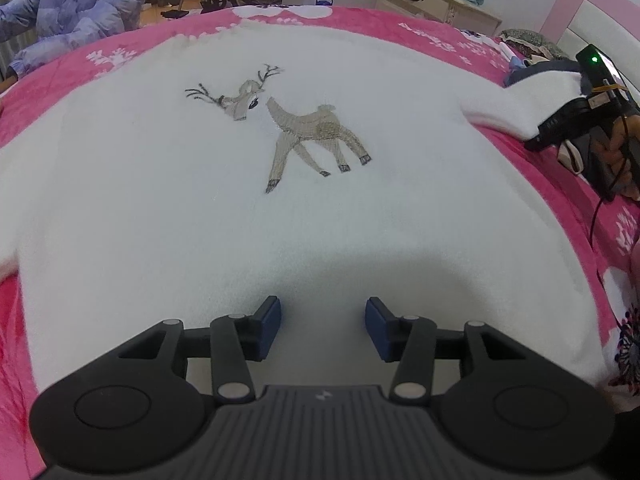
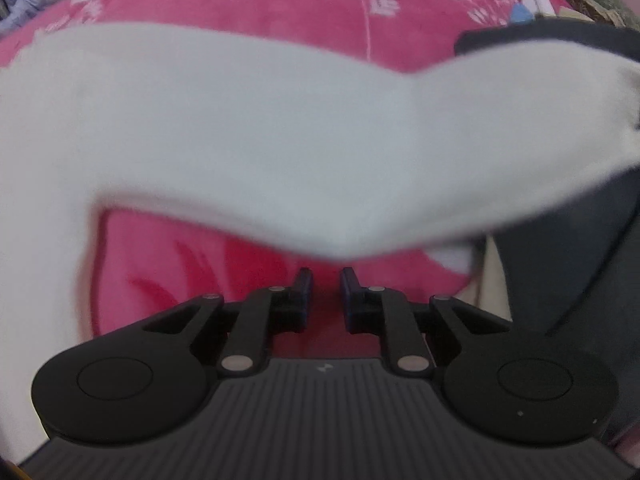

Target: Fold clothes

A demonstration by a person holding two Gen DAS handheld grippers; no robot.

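Your white fleece sweater lies flat, front up, on the pink bedspread (a stitched deer marks its far middle); its right sleeve stretches out sideways.

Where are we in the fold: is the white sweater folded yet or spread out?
Spread out. The white sweater lies flat on the pink blanket, deer design fully showing, one sleeve stretched sideways.
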